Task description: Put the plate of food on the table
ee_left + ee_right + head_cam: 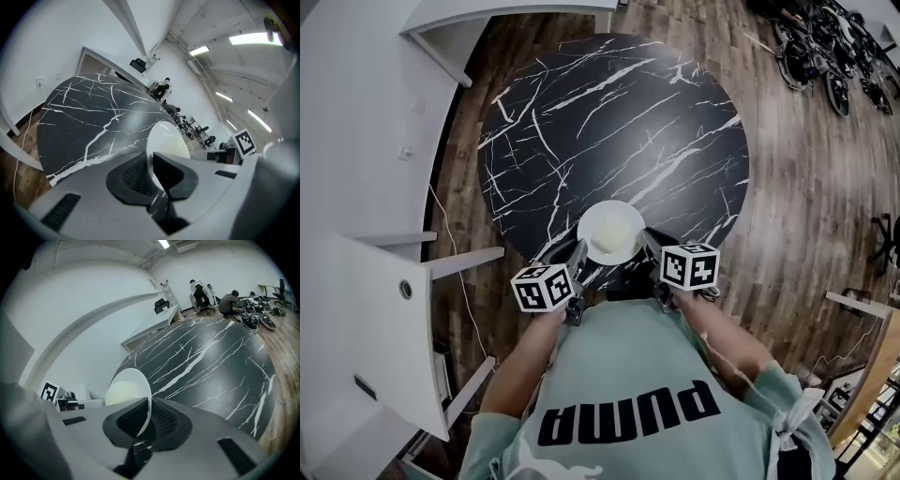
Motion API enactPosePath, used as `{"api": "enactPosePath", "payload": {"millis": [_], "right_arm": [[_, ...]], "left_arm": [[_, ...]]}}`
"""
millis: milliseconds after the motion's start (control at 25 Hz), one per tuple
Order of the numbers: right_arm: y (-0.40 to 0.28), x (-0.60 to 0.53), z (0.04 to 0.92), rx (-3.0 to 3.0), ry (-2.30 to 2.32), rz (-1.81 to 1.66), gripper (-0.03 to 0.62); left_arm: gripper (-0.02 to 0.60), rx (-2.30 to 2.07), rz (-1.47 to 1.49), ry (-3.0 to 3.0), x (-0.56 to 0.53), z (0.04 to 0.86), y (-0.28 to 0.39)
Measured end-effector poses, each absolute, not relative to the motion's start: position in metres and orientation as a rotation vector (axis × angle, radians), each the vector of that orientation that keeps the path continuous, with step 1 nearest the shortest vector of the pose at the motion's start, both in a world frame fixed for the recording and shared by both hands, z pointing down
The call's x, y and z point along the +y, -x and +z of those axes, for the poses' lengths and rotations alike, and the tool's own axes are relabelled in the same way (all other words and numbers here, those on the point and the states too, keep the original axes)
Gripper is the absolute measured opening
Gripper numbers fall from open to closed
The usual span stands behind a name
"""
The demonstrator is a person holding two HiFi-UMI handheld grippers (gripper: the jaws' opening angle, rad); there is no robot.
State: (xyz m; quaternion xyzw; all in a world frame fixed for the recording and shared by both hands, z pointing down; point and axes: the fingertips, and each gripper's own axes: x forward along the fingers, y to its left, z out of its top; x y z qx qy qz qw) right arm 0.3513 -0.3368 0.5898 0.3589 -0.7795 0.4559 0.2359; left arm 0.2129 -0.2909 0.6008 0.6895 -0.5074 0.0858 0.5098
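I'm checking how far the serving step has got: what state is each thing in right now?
plate: gripped at opposite sides of its rim, over the near edge of the table; whether it touches the table is unclear.
food: pale, lying on the plate.
left gripper: shut on the plate's rim.
right gripper: shut on the plate's rim.

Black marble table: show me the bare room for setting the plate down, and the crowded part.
The table is bare from the plate to its far edge and to both sides, bordered by the white counter at left and wood floor at right. Crowded only at the near edge, where the left gripper and right gripper clamp the plate.
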Motion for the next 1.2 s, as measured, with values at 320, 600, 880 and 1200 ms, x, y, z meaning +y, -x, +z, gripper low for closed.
{"api": "enactPosePath", "payload": {"millis": [320,600,880,1200], "right_arm": [[-0.376,-0.342,0.621,-2.057,-1.027,1.271,0.028],[-0.389,-0.345,0.643,-1.994,-1.028,1.269,0.028],[-0.393,-0.349,0.656,-1.958,-1.039,1.256,0.028],[-0.397,-0.354,0.665,-1.928,-1.049,1.246,0.028]], "left_arm": [[0.048,-1.164,0.298,-1.651,-0.297,0.631,-0.237],[0.048,-1.125,0.377,-1.641,-0.302,0.653,-0.250],[0.049,-1.099,0.412,-1.631,-0.302,0.668,-0.256],[0.057,-1.067,0.470,-1.654,-0.307,0.678,-0.260]]}}
